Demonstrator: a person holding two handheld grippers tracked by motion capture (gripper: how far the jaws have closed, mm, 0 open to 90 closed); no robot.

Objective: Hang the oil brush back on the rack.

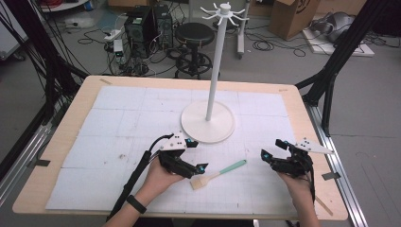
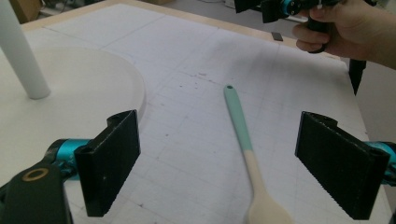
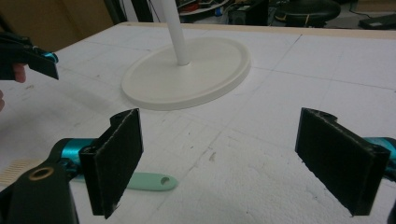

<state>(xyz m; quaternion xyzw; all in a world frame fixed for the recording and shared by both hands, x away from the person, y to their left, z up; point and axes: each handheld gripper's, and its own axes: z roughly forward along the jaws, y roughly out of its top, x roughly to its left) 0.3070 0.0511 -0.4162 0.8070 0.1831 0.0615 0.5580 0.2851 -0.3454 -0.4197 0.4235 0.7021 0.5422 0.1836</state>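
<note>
Jaws on both grippers stand wide apart and grip nothing. We note the left gripper (image 1: pixel 197 155) low over the white mat, its own view looking straight down the length of the brush (image 2: pixel 246 154), which lies flat between its two black jaws but touches neither. The right gripper (image 1: pixel 273 148) hovers to the right, well apart from the brush.

We place the brush on the table (image 1: pixel 80 101) in front of the white stand (image 1: pixel 208 120), near its round base but clear of it. The mint-green handle end, with a small hanging hole, points away and to the right; the pale bristle head lies toward the person, just beside the left hand (image 1: pixel 158 177).

We judge the item light and easily shifted on the mat by a glancing touch. The handle looks smooth and stiff, and may slip in a loose pinch; the bristles look soft and offer no firm hold. We recommend closing across the handle near its middle, where green meets the pale section, jaws square to its length. The hole suggests hanging on the hooks at the top of the stand, so we advise leaving that end free.
</note>
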